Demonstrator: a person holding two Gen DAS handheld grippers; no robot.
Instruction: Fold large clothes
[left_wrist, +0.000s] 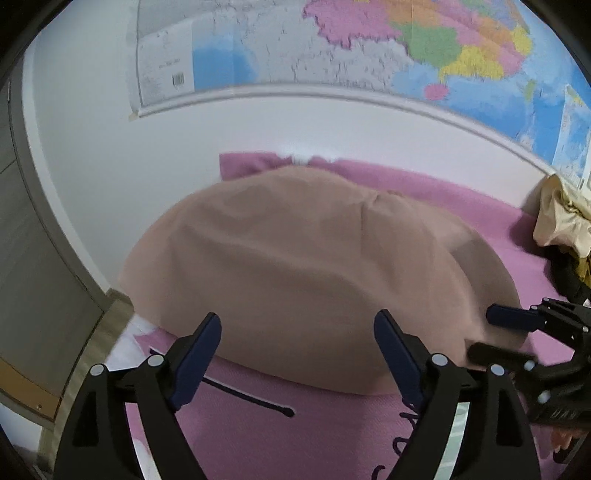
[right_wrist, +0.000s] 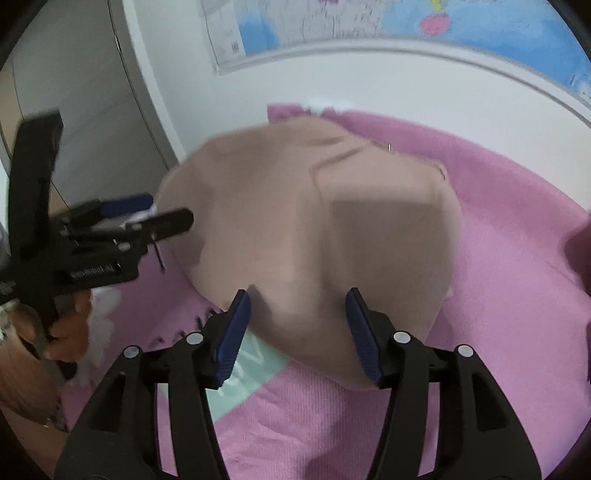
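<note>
A large beige garment (left_wrist: 295, 258) lies folded in a rounded heap on the pink bedspread (left_wrist: 332, 424). My left gripper (left_wrist: 297, 325) hovers over the garment's near edge, jaws wide open and nothing between the pads. In the right wrist view the same garment (right_wrist: 314, 221) fills the middle. My right gripper (right_wrist: 297, 299) stands open above its near hem, the blue pads apart and not pinching cloth. Each gripper shows in the other's view: the right gripper (left_wrist: 491, 336) at the garment's right edge, the left gripper (right_wrist: 162, 212) at its left edge, held by a hand (right_wrist: 62, 332).
A white wall with a coloured map (left_wrist: 406, 44) runs behind the bed. A grey door (left_wrist: 33, 258) stands at the left past the bed's edge. Cream and dark clothes (left_wrist: 561, 229) are piled at the right. A thin black cord (left_wrist: 251, 397) lies on the bedspread.
</note>
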